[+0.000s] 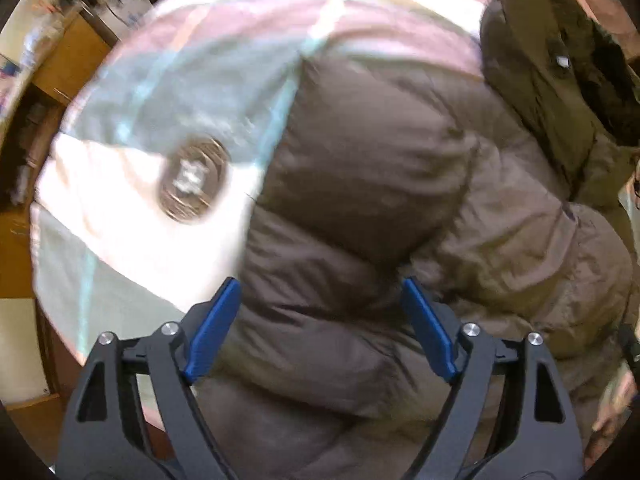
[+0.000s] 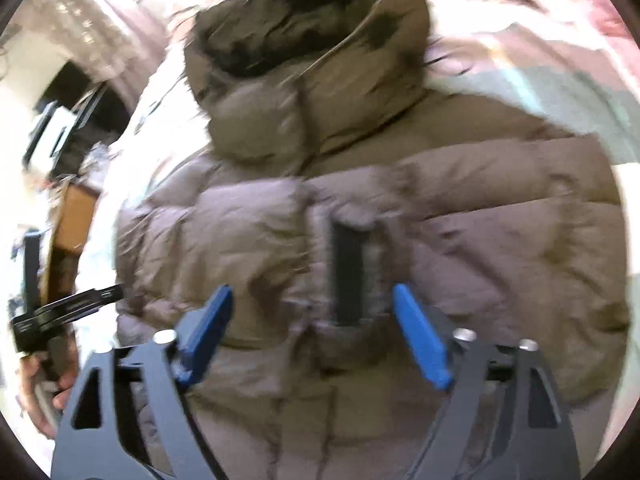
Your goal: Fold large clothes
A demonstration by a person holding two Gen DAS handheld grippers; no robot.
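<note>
Brown puffer jacket (image 2: 360, 220) blurred — hem cut off.

Pastel bedspread (image 1: 132, 240) w/ round emblem (image 1: 192, 180) (blurred); wood cabinet (image 1: 68, 60) behind.

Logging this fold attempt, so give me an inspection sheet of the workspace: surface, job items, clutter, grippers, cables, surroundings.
Surface: bed cover in pink, white and blue-grey blocks with a round emblem.
Job's things: brown puffer jacket lying spread, hood away from the right gripper, black strip at its front.
Clutter: nothing seen.
Grippers: left gripper open above the jacket; right gripper open above it.
Cables: nothing seen.
Surroundings: wooden cabinet, blurred.
</note>
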